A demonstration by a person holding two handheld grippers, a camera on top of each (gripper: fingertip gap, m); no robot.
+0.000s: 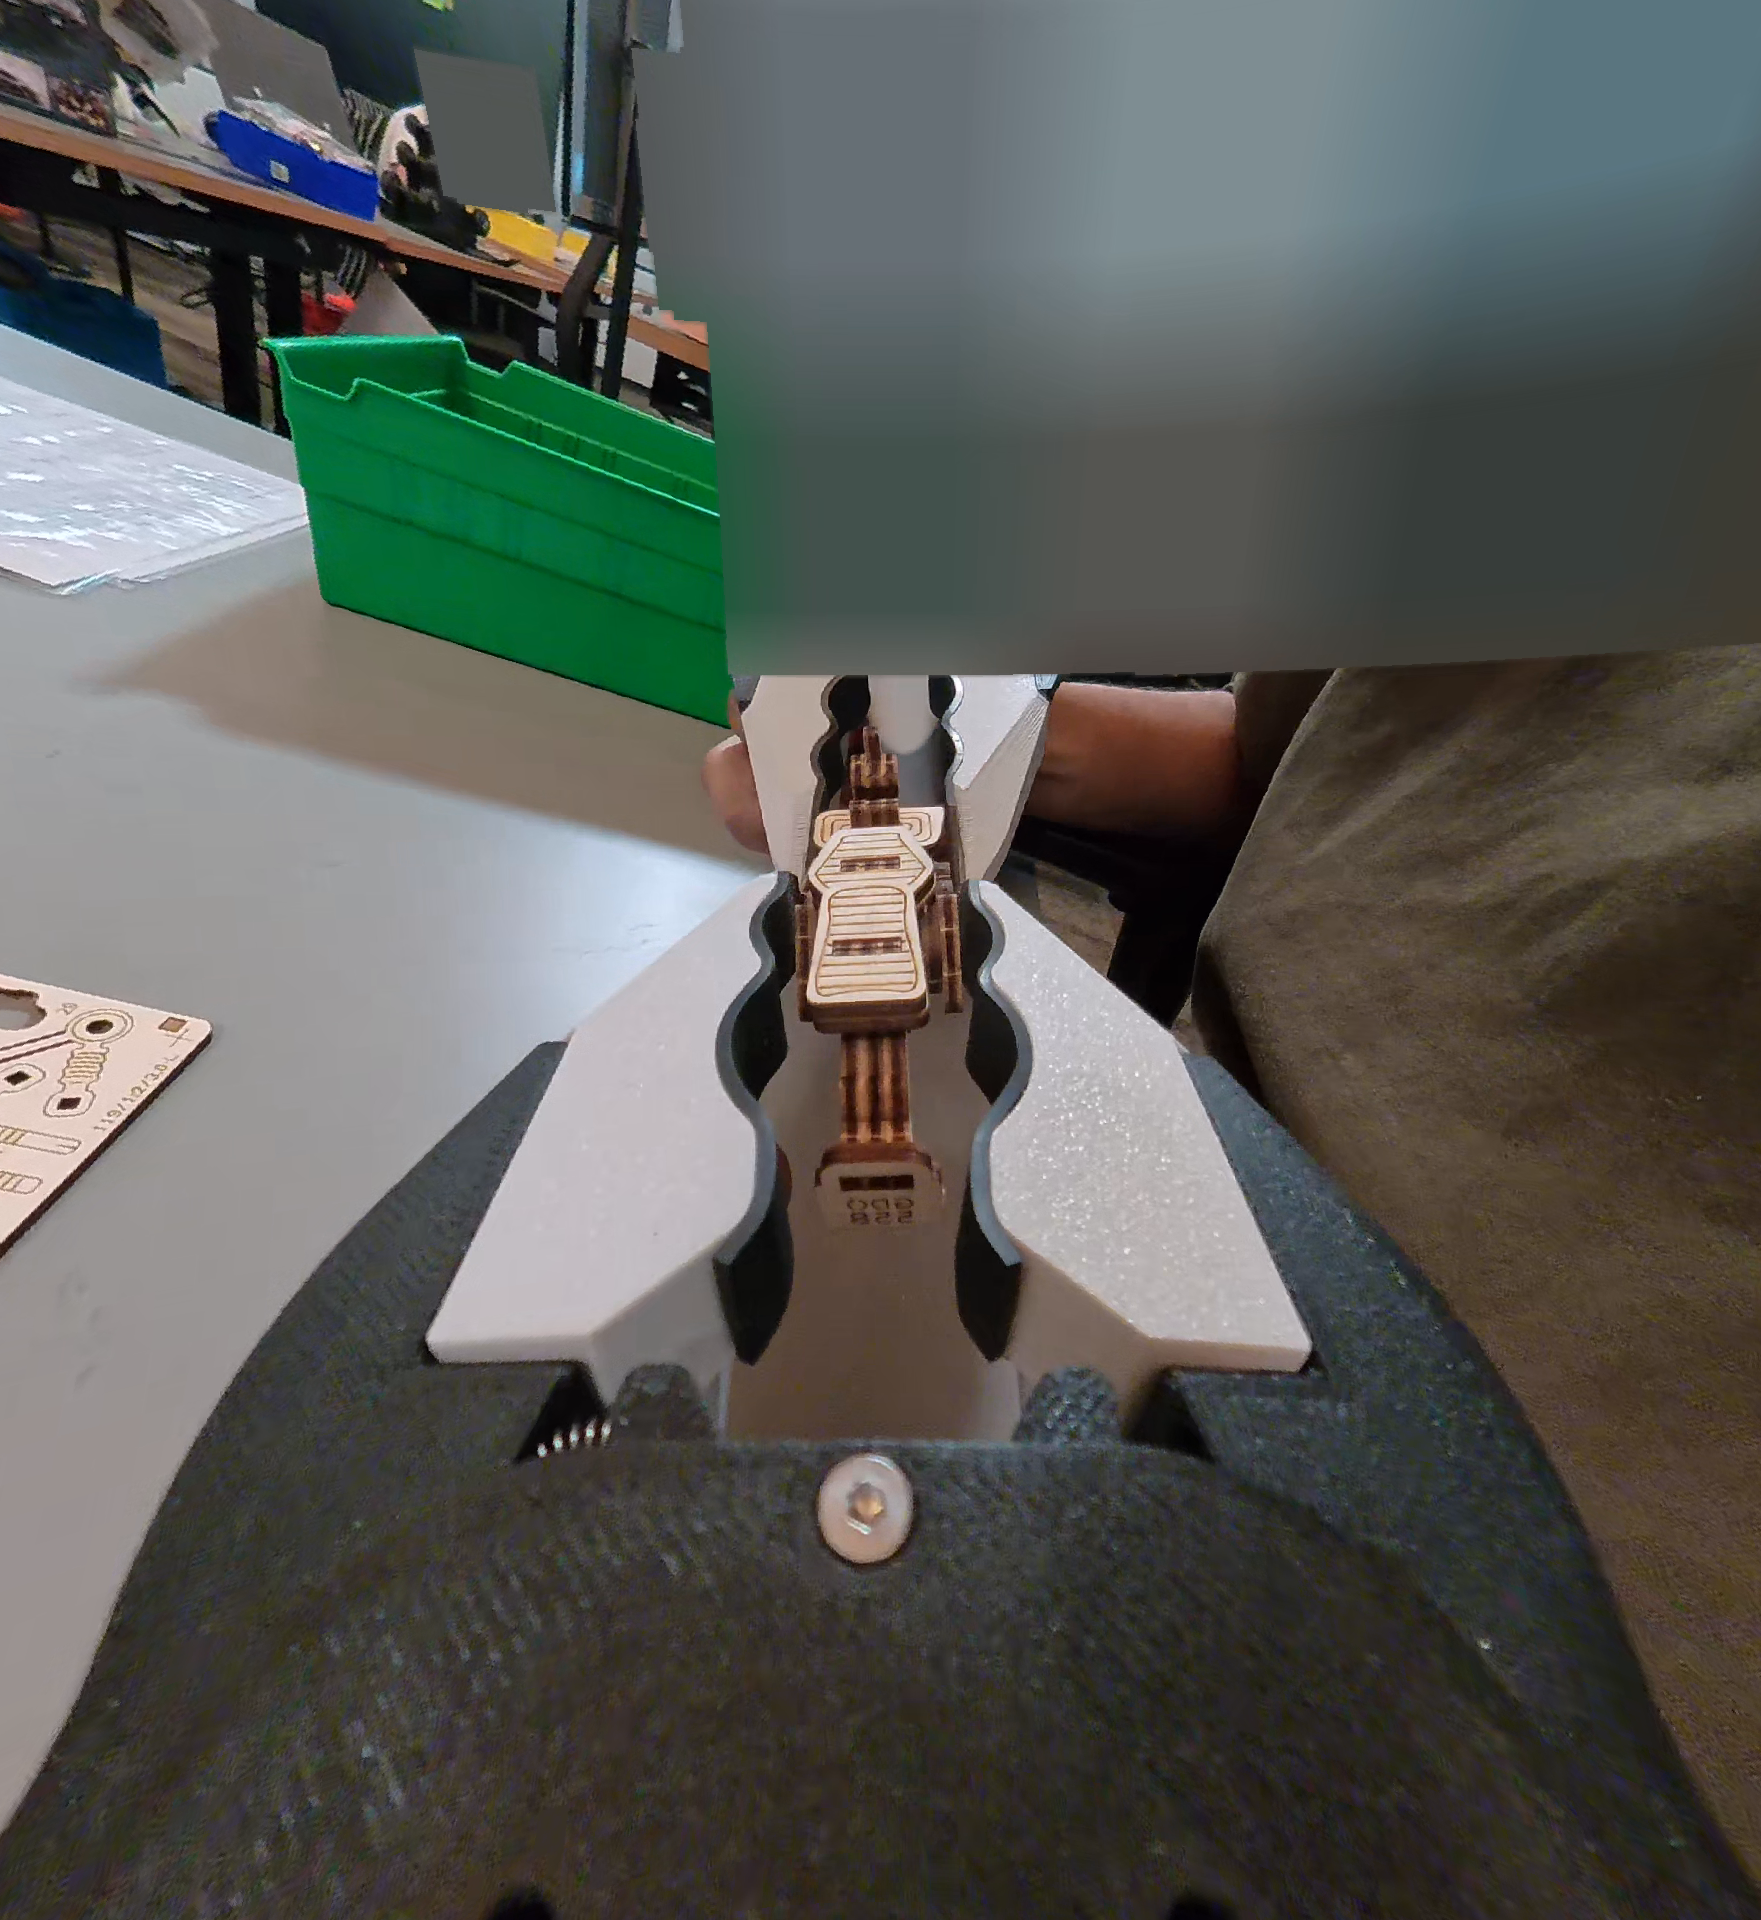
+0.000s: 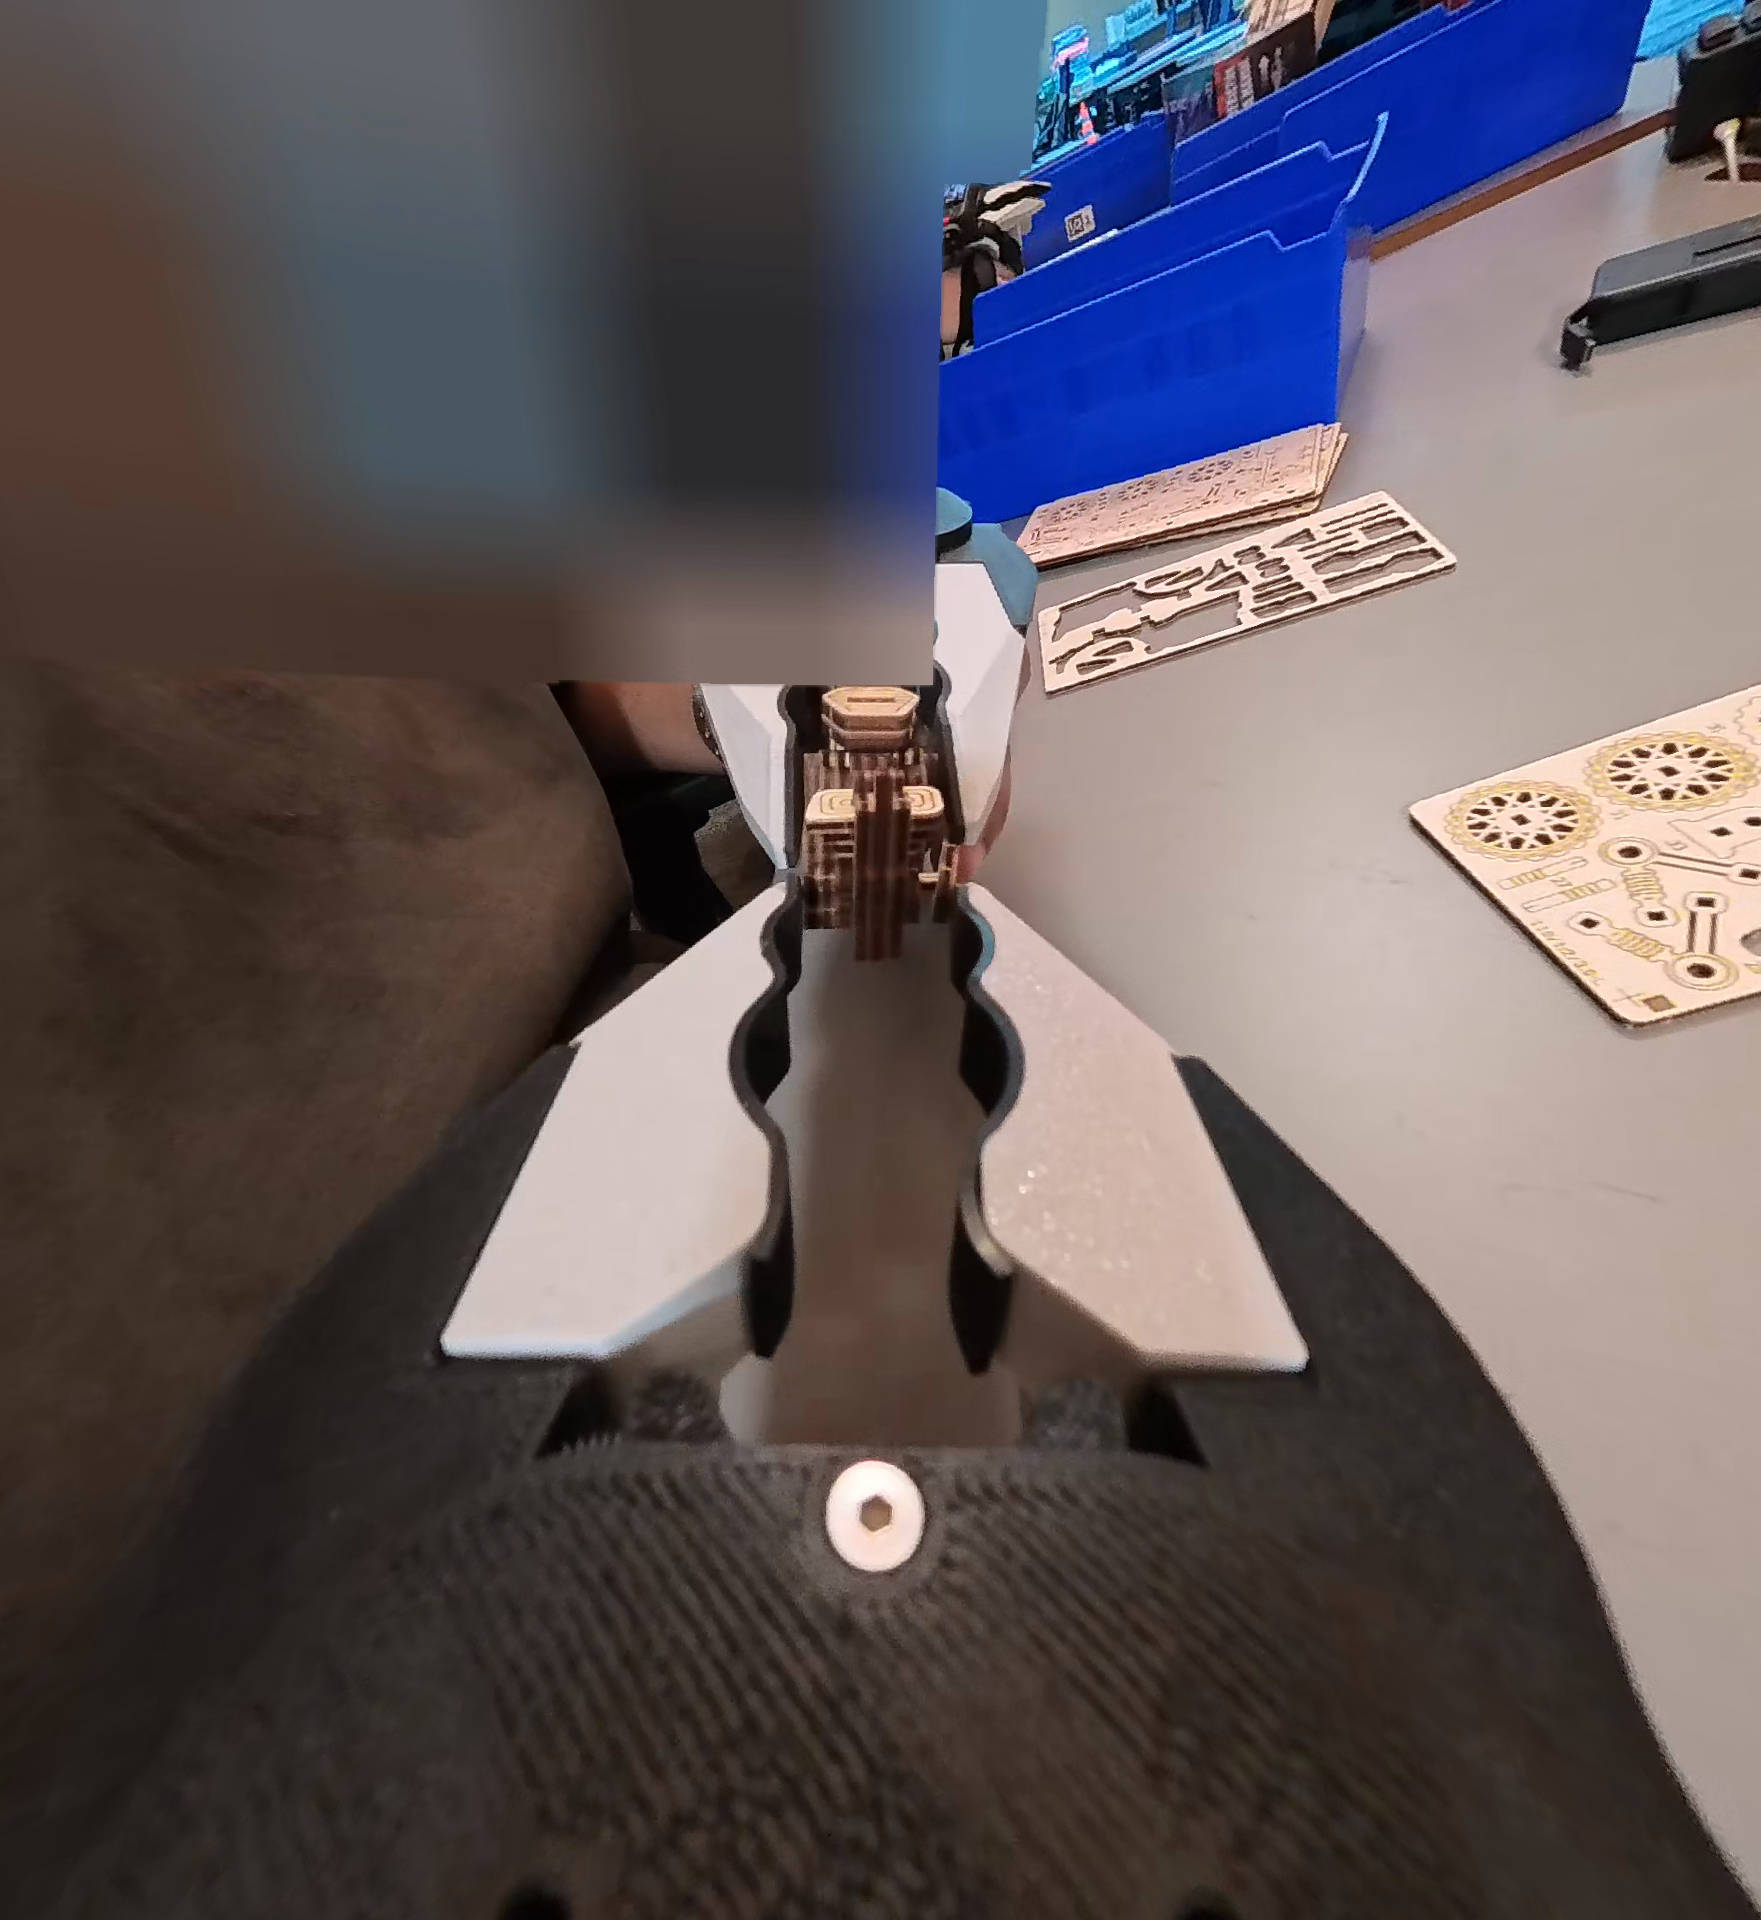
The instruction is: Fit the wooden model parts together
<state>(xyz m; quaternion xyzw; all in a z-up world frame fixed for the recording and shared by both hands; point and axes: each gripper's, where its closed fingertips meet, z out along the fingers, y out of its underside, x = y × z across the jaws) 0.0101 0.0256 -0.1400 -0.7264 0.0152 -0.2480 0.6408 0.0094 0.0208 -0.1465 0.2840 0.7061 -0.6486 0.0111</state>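
Model position: wooden model (image 1: 871, 940) sits at 12 o'clock in my left wrist view, held off the grey table (image 1: 356, 790), between the two grippers, which face each other tip to tip.
Left gripper: left gripper (image 1: 876, 914) has its fingers closed in on the model's mid-body; the slatted seat-like plate lies between the tips, and a layered stem with a small end plate runs back toward me inside the jaw channel.
Right gripper: right gripper (image 2: 871, 914) pinches the other end of the same model (image 2: 876, 862); I see the stacked layer edges at its tips. Gap is narrow, only as wide as the wood.
Obstruction: each gripper blocks my sight of the far end of the model from the other camera; I cannot tell how deep the far grip goes.
Person: olive-brown garment (image 1: 1530, 1143) fills 3 o'clock in the left view, and a forearm shows behind the opposite gripper.
Left-view surroundings: green bin (image 1: 502, 499) at 11 o'clock; paper sheets (image 1: 76, 488) at 10 o'clock; cut wooden parts sheet (image 1: 14, 1122) at 9 o'clock.
Right-view surroundings: blue bins (image 2: 1167, 343) at 1 o'clock; stack of wooden sheets (image 2: 1188, 499) just before them; emptied wooden frame (image 2: 1240, 592) at 2 o'clock; gear-pattern sheet (image 2: 1665, 842) at 3 o'clock; black flat device (image 2: 1707, 270) far at 2 o'clock.
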